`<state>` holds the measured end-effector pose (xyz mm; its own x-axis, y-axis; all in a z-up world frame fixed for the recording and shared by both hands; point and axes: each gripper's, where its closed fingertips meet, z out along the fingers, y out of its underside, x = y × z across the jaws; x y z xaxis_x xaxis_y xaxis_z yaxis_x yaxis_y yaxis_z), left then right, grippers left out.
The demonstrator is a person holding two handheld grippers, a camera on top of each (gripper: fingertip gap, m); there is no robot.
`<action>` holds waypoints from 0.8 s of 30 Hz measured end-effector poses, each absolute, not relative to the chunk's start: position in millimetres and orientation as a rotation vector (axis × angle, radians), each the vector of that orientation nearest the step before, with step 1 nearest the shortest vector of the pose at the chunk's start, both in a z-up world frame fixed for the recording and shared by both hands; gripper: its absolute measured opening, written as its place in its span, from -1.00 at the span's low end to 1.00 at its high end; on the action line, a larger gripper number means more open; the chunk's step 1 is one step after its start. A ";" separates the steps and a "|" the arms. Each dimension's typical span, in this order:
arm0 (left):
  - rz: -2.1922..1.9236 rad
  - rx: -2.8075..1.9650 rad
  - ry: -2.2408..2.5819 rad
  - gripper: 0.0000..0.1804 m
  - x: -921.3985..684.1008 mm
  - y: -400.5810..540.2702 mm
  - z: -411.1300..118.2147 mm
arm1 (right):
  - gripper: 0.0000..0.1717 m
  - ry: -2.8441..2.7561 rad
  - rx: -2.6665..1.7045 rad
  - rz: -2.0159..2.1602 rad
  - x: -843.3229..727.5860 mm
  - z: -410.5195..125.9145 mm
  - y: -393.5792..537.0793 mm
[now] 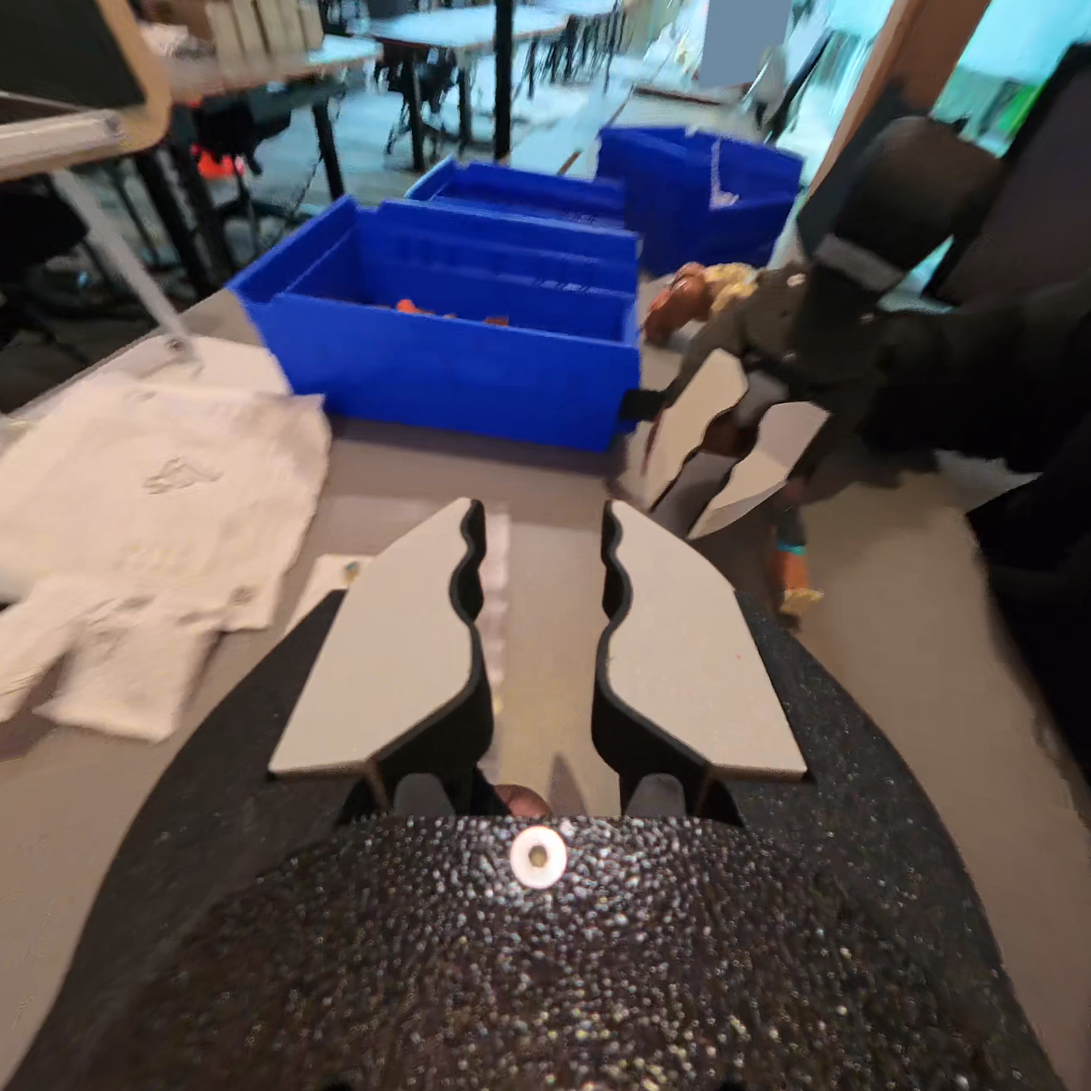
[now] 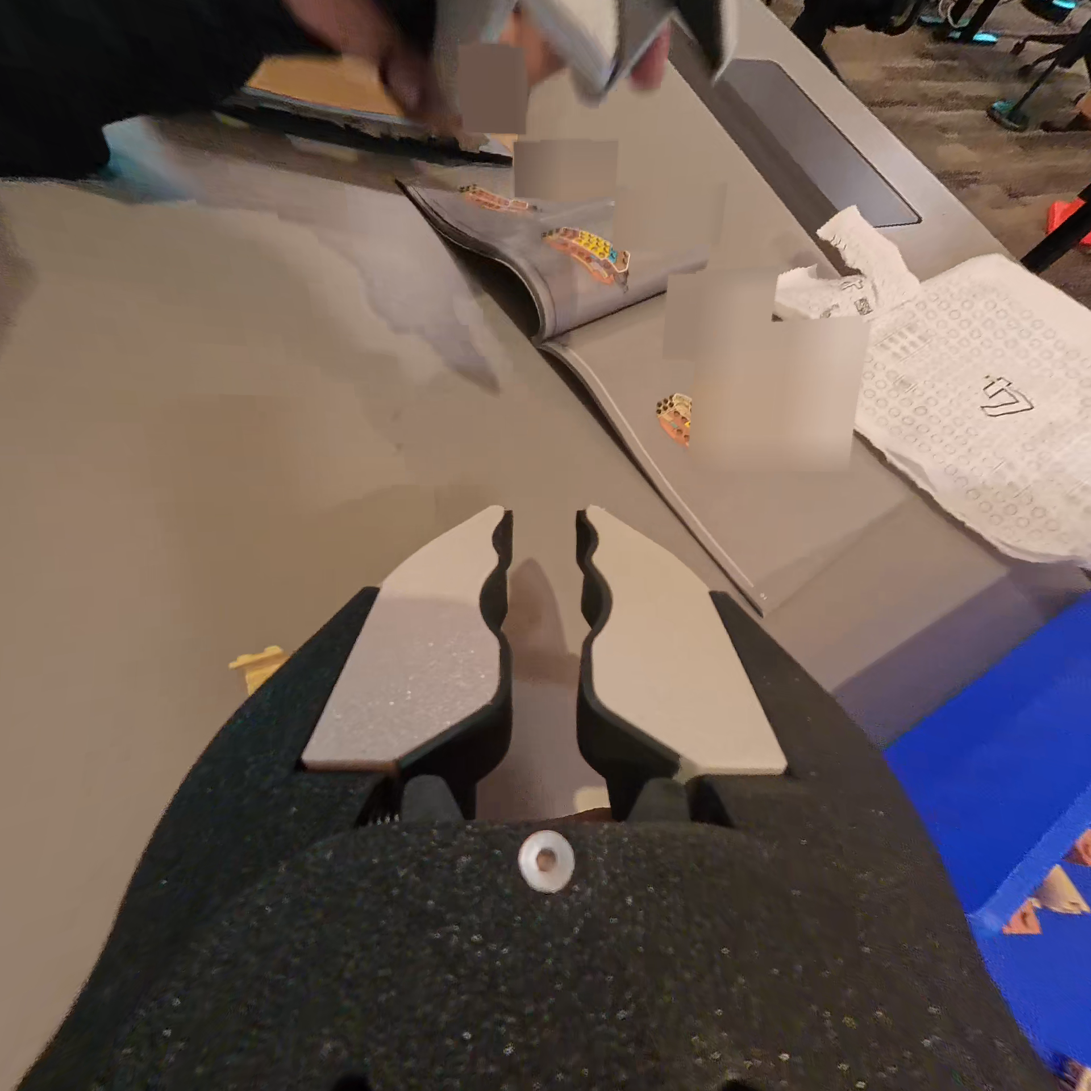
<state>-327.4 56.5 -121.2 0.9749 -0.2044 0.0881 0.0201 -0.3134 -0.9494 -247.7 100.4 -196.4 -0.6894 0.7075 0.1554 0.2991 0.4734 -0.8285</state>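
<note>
- Your left gripper (image 1: 543, 513) sits about half open over the grey table (image 1: 413, 466). There's nothing between the fingers, just bare tabletop and a faint pale strip next to the left pad.
- Closest stuff to it: a crumpled white cloth (image 1: 147, 502) off to the left of the frame, and a blue bin (image 1: 448, 378) straight ahead, past the fingertips.
- Your right gripper (image 2: 543, 519) is open a narrower bit and also has hold of nothing. You can see the table right through the gap.
- In the left wrist view, a small brown, orange and teal brick figure (image 1: 791, 567) lies just below the right gripper's tips, long axis running roughly up-down in the frame. It's way closer to your right gripper than your left.
- From the right wrist view: open booklet (image 2: 590, 295) up and to the right, small yellow piece (image 2: 260, 661) just left of the gripper body.
</note>
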 end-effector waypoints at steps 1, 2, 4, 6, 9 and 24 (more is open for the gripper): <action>-0.241 -1.829 0.138 -0.65 -310.9 62.4 -129.8 | -0.78 -2.240 -0.829 1.127 -246.6 -199.3 101.8; -0.237 -1.782 0.137 -0.70 -295.5 67.1 -139.5 | -0.79 -2.243 -0.827 1.127 -246.4 -202.7 103.2; -0.196 -1.703 0.139 -0.83 -267.4 70.4 -156.6 | -0.80 -2.244 -0.841 1.136 -247.5 -208.3 104.9; -0.167 -1.668 0.182 -0.88 -242.1 67.7 -166.1 | -0.82 -2.240 -0.856 1.167 -248.5 -210.9 103.8; -0.121 -1.634 0.274 -0.90 -223.2 60.7 -166.2 | -0.83 -2.251 -0.873 1.194 -249.1 -216.5 100.8; -0.265 -1.866 0.174 -0.89 -225.5 71.7 -194.0 | -0.85 -2.278 -0.939 1.221 -253.2 -232.7 100.1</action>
<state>-225.5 71.7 -194.0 0.9630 -0.2524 0.0947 0.0136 -0.3052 -0.9522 -253.2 100.1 -232.7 -0.6996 0.7141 0.0246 0.3749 0.3962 -0.8381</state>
